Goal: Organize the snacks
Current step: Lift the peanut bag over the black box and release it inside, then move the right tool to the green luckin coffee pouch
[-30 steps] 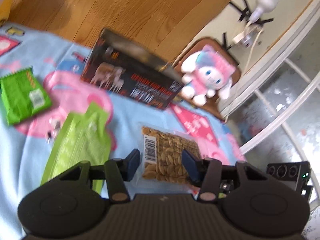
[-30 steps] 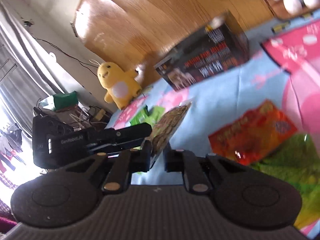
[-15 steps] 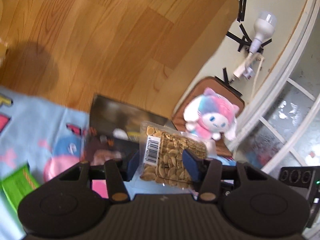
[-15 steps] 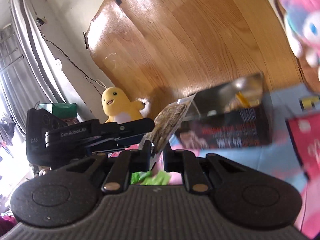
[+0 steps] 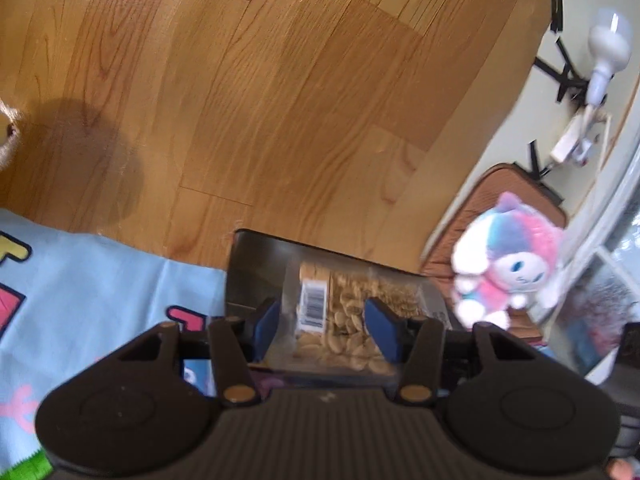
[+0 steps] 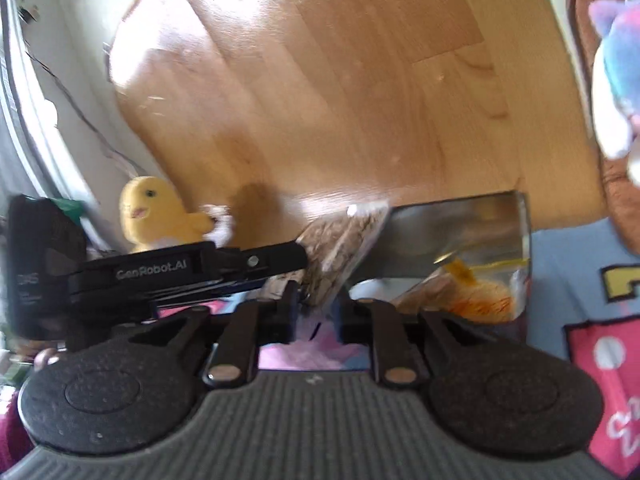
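Wood floor behind blue mat. Dark box stands open at mat edge, an orange snack bag inside. Peanut bag above box opening. Right gripper pinches bag's corner. Left gripper spread, straddling the bag; contact unclear.

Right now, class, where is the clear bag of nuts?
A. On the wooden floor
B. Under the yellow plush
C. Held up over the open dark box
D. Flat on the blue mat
C: the right tool pinches the bag of nuts above the dark box.
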`<control>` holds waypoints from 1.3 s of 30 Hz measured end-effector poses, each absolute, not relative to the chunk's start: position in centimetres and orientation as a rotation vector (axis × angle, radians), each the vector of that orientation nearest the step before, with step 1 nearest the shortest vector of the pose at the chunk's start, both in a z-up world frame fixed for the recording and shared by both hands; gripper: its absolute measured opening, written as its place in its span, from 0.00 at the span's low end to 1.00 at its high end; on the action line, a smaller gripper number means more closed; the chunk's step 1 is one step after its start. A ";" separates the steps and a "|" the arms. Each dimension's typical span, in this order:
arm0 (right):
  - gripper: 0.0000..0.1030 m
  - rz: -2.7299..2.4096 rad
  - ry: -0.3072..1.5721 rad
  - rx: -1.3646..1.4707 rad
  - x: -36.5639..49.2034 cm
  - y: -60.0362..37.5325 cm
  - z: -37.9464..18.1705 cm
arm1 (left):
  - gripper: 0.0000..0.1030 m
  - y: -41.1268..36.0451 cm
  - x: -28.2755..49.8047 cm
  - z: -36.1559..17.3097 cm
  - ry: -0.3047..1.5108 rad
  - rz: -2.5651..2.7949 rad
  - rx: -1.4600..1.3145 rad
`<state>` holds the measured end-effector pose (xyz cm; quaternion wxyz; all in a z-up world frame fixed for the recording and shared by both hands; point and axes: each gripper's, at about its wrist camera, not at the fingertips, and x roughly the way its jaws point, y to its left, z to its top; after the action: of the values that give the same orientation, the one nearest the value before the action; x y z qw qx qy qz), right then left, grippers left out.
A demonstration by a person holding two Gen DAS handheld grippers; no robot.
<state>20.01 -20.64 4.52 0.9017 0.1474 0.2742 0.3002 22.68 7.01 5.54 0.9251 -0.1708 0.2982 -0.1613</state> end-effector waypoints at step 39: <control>0.11 0.795 0.853 0.308 8.2 -16.5 -0.3 | 0.25 11.9 1.9 -0.1 0.746 -0.290 -0.306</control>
<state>8.21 -16.53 -0.27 0.8236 0.1450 0.4013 0.3736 1.87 11.92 -0.10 0.9096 -0.1483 0.3617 -0.1407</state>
